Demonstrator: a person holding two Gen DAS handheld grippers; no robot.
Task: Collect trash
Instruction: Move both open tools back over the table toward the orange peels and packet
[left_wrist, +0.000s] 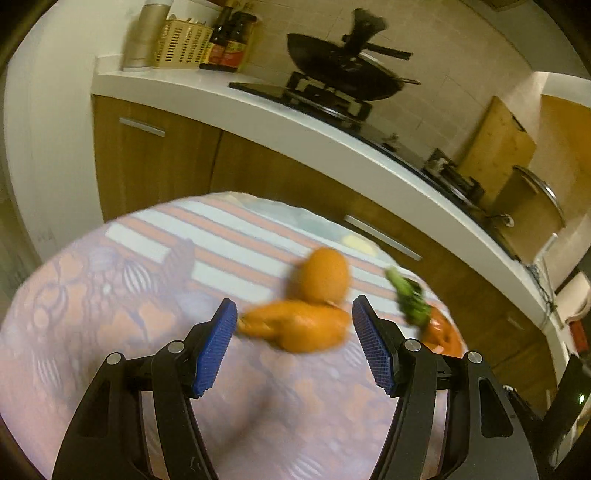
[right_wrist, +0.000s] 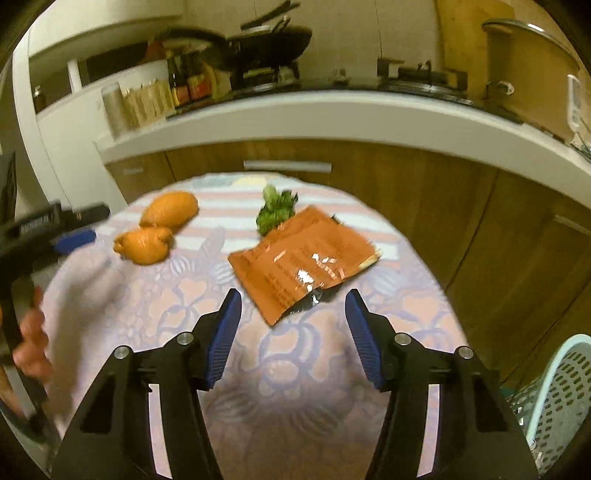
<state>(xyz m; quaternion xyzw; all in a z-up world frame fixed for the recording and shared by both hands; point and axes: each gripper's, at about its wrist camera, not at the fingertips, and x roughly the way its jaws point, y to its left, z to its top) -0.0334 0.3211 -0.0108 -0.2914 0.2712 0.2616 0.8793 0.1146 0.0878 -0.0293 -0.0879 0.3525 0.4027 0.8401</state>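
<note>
Two pieces of orange peel lie on the patterned tablecloth: a near one (left_wrist: 299, 328) (right_wrist: 144, 244) and a far one (left_wrist: 327, 275) (right_wrist: 170, 209). My left gripper (left_wrist: 293, 319) is open just short of the near peel, which lies between its fingertips. A green vegetable scrap (left_wrist: 408, 299) (right_wrist: 275, 210) lies beside an orange snack wrapper (right_wrist: 303, 258) (left_wrist: 443, 332). My right gripper (right_wrist: 293, 308) is open and empty just short of the wrapper's near corner. The left gripper also shows at the left edge of the right wrist view (right_wrist: 74, 236).
A light blue perforated basket (right_wrist: 557, 398) stands at the lower right, beside the table. Behind the table run wooden cabinets (left_wrist: 166, 158) and a white counter (right_wrist: 332, 114) with a wok (left_wrist: 343, 74), bottles (left_wrist: 229, 40) and a large pot (right_wrist: 528, 70).
</note>
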